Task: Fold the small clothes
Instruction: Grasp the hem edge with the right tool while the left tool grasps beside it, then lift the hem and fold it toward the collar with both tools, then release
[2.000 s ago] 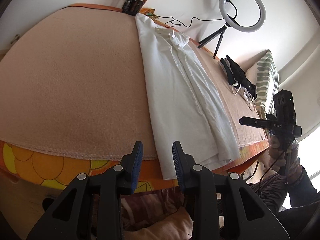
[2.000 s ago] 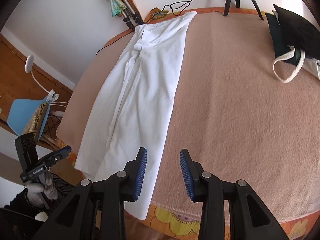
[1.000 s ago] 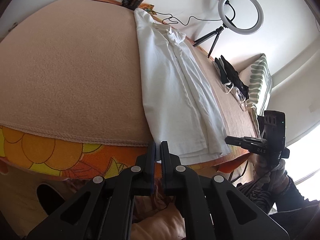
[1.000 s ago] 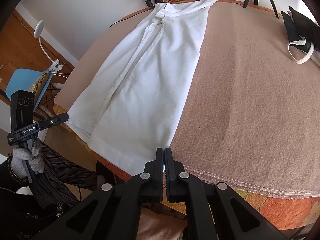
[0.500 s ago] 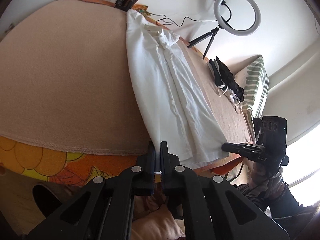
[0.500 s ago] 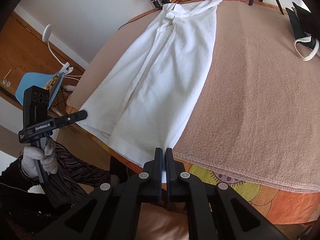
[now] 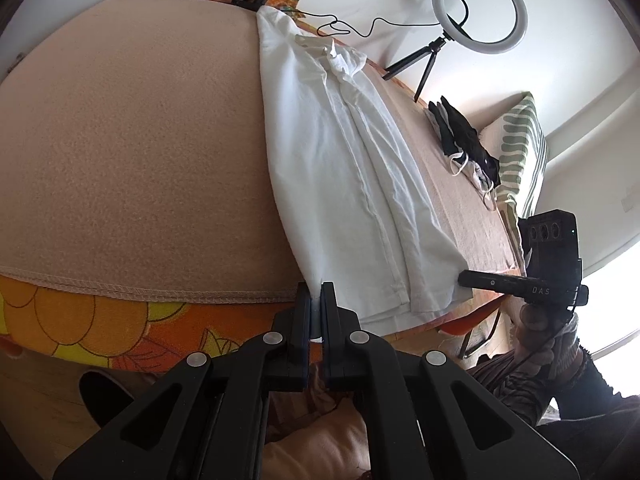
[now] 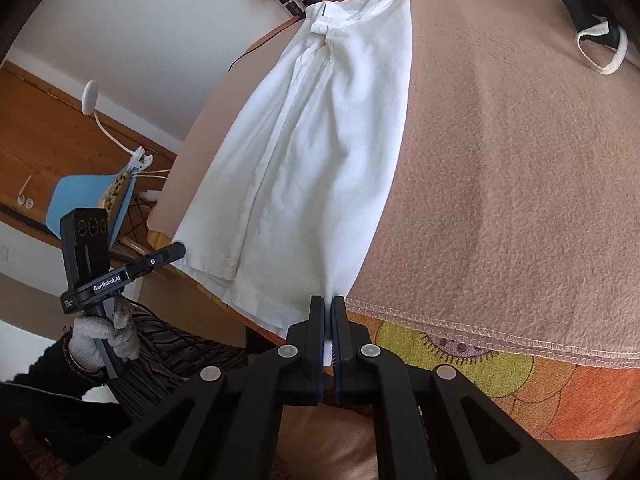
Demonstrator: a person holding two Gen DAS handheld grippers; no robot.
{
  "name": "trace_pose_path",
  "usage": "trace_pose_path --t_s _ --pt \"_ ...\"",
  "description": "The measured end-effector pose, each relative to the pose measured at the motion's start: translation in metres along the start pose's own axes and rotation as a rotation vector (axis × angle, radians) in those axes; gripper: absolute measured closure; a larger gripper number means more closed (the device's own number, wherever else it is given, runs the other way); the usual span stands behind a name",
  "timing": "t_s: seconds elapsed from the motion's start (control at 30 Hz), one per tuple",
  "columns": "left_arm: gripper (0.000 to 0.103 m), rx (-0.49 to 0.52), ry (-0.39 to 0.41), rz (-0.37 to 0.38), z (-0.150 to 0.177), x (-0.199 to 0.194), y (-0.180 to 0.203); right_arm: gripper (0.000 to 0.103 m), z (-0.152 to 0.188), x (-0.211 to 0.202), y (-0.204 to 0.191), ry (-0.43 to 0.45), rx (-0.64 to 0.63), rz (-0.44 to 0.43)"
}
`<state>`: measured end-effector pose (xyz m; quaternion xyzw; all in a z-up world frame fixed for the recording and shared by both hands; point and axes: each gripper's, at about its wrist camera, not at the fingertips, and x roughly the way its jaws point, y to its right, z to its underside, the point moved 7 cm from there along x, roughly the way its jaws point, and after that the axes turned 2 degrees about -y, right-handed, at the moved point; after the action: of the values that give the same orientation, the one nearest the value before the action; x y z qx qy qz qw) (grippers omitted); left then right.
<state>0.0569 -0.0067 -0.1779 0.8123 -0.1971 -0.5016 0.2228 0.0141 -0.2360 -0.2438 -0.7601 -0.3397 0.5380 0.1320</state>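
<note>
A long white shirt point(image 7: 340, 152) lies folded lengthwise on the tan blanket point(image 7: 132, 160), collar at the far end; it also shows in the right wrist view point(image 8: 320, 148). My left gripper point(image 7: 316, 300) is shut on the shirt's near hem corner at the blanket's front edge. My right gripper point(image 8: 327, 308) is shut on the other near hem corner. Each gripper shows in the other's view, the right one point(image 7: 524, 280) and the left one point(image 8: 120, 268), pinching the hem from the side.
A ring light on a tripod point(image 7: 480, 8) stands at the back. Black clothes point(image 7: 464, 136) and a striped pillow point(image 7: 520, 148) lie far right. An orange flowered sheet point(image 7: 100, 320) hangs below the blanket edge. A blue chair point(image 8: 88, 196) stands left of the bed.
Both grippers were open above the hem two seconds ago and have since shut on its corners. The hem is now lifted slightly and drawn towards me.
</note>
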Motion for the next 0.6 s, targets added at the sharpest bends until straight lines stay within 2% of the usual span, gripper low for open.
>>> trace_pose_path --t_s 0.37,0.6 --pt "0.1 -0.033 0.066 0.08 -0.049 -0.001 0.011 0.102 -0.039 -0.015 0.006 0.076 0.086 -0.096" --pt "0.1 -0.047 0.118 0.09 -0.089 0.005 0.01 0.102 -0.079 -0.021 0.009 0.127 0.088 -0.085"
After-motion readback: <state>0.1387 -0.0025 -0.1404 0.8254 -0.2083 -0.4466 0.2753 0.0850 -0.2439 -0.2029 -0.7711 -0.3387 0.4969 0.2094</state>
